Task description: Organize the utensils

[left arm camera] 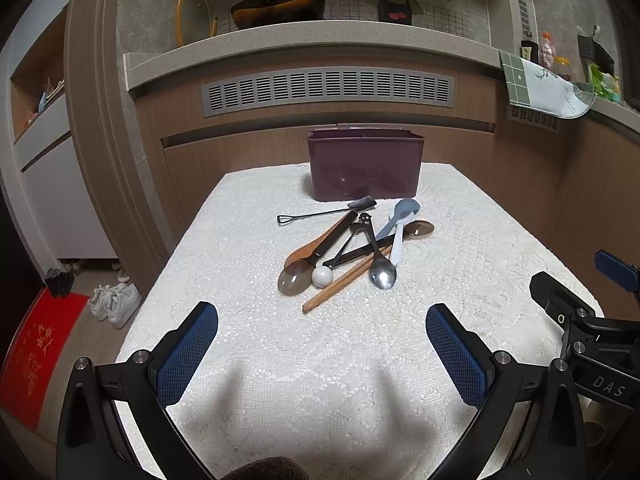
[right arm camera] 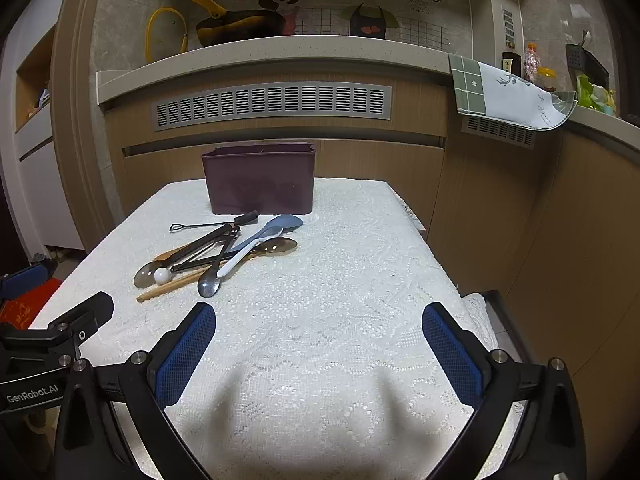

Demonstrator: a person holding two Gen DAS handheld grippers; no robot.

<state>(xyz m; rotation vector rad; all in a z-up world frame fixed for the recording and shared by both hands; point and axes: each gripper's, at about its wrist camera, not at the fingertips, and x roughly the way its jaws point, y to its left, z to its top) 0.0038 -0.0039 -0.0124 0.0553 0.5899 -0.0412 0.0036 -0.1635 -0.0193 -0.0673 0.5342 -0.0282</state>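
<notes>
A counter (left arm camera: 248,360) covered with a white lace-patterned cloth fills the lower part of both views, standing in front of wood-panelled kitchen cabinets (right arm camera: 500,208) with a grey slotted vent (left arm camera: 328,88). At the far end of the counter stands a dark purple rectangular plastic utensil holder (left arm camera: 364,166), upright, its open top showing inner dividers. Just in front of it lies a loose pile of utensils (left arm camera: 352,248), crossing one another.

The left gripper (left arm camera: 322,356) hovers low over the near part of the cloth, its jaws spread wide with blue textured pads (left arm camera: 188,356) and nothing between them. The right gripper (right arm camera: 320,354) sits beside it, jaws equally spread and empty; each one's black frame shows at the edge of the other's view.

In the pile, a pair of light wooden chopsticks (left arm camera: 340,284) points toward the near side, partly under a black-handled pair of tongs (left arm camera: 356,250). A brown wooden spoon (left arm camera: 320,242) and a translucent smoky plastic spoon (left arm camera: 294,278) lie at the left. A pale blue plastic rice paddle (left arm camera: 402,214) and a white spoon (left arm camera: 397,244) lie at the right, over a second translucent brown spoon (left arm camera: 420,229). A polished steel spoon (left arm camera: 382,272) rests bowl-forward. A thin black spatula (left arm camera: 324,213) lies nearest the holder. A small white ball-shaped end (left arm camera: 322,277) touches the smoky spoon.
</notes>
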